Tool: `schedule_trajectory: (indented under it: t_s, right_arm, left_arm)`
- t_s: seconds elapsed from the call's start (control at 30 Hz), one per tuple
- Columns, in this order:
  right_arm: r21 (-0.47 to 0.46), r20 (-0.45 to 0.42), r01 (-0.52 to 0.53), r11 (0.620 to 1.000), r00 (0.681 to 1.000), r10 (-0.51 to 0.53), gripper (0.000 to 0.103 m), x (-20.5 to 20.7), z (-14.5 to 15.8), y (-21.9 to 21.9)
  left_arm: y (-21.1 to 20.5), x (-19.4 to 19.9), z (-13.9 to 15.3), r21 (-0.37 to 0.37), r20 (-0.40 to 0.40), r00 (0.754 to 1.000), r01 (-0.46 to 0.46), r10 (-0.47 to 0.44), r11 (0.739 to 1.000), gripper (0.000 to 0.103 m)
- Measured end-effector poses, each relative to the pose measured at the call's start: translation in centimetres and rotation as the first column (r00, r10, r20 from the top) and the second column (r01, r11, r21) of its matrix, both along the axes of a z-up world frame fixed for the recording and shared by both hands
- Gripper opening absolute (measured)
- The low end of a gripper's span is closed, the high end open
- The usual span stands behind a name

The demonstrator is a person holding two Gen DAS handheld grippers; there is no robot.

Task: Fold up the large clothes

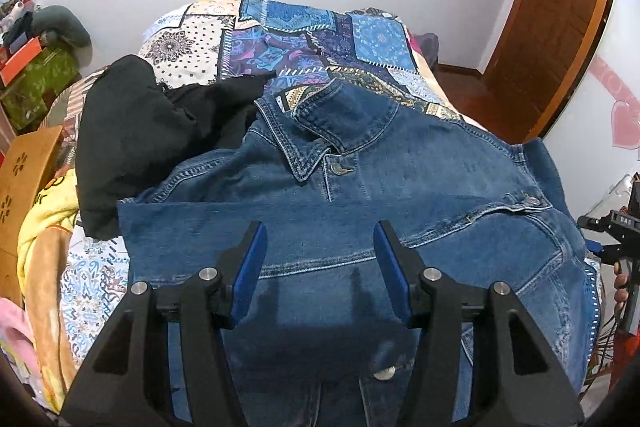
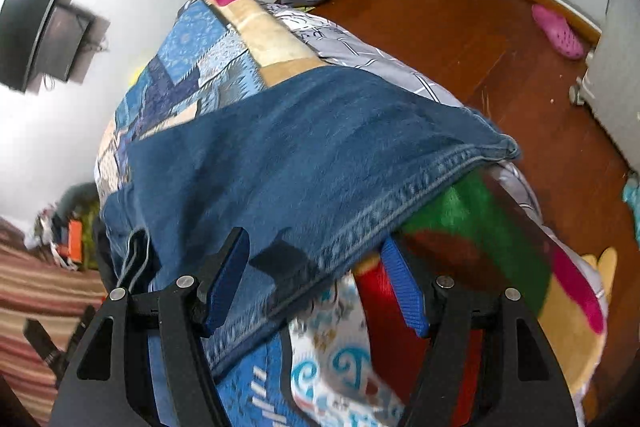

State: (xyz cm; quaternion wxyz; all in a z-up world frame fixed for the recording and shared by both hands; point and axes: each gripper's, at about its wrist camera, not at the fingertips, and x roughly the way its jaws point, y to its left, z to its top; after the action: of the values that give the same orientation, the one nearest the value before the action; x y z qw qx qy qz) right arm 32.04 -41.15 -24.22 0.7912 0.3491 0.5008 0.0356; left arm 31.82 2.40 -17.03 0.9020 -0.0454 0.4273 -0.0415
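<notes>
Blurring the right view (motion smear), the denim jacket (image 1: 360, 187) fills centre frame beneath the spread left gripper (image 1: 320, 259) and spread right gripper (image 2: 316, 267).

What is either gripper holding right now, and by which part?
Nothing is held. The left gripper hangs open above the denim jacket, pinching no cloth. The right gripper is open too, with the jacket's stitched edge between its fingers but not clamped.

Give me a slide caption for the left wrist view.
Open left gripper hovers over blue denim jacket spread on patchwork bedspread.
</notes>
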Motion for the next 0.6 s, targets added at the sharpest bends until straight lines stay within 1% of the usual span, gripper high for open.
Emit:
schedule_trajectory:
  t_s: [0.2, 0.33, 0.37, 0.4, 0.43, 0.5, 0.53, 0.57, 0.6]
  right_arm:
    - [0.017, -0.005, 0.042, 0.999, 0.999, -0.042, 0.064, 1.6, -0.9, -0.4]
    - [-0.022, 0.003, 0.041, 0.999, 0.999, -0.041, 0.064, 2.1, -0.6, -0.5]
    - [-0.040, 0.012, 0.043, 0.998, 0.999, -0.043, 0.062, 2.3, -0.5, -0.4]
    - [-0.066, 0.020, 0.042, 0.997, 0.999, -0.041, 0.055, 2.3, -0.4, -0.2]
    - [-0.106, 0.025, 0.039, 0.994, 0.999, -0.037, 0.051, 2.4, -0.1, 0.0]
    - [-0.172, 0.037, 0.038, 0.984, 0.999, -0.032, 0.032, 2.5, 0.2, 0.2]
    - [-0.187, 0.053, 0.045, 0.981, 0.998, -0.035, 0.030, 2.1, 0.5, 0.2]
    - [-0.177, 0.066, 0.053, 0.983, 0.997, -0.042, 0.024, 2.0, 0.7, -0.1]
    - [-0.164, 0.078, 0.064, 0.984, 0.996, -0.052, 0.016, 1.9, 0.9, -0.3]
  left_arm:
    - [0.1, 0.8, -1.2, -0.005, -0.030, 1.000, -0.009, 0.009, 1.000, 0.054]
    - [0.4, 0.7, -1.7, 0.002, -0.043, 0.999, -0.015, 0.015, 1.000, 0.054]
    - [0.5, 0.6, -1.7, 0.006, -0.045, 0.999, -0.018, 0.018, 1.000, 0.054]
    - [0.6, 0.5, -1.8, 0.009, -0.046, 0.999, -0.020, 0.020, 1.000, 0.055]
    - [0.7, 0.5, -1.8, 0.010, -0.046, 0.999, -0.022, 0.023, 1.000, 0.054]
    - [1.0, 0.2, -1.7, 0.011, -0.042, 0.999, -0.030, 0.030, 1.000, 0.054]
    - [1.1, 0.1, -1.6, 0.008, -0.039, 0.999, -0.031, 0.031, 0.999, 0.054]
    - [1.2, -0.1, -1.5, 0.005, -0.036, 0.999, -0.031, 0.031, 1.000, 0.054]
    - [1.3, -0.2, -1.4, 0.003, -0.034, 0.999, -0.030, 0.031, 1.000, 0.054]
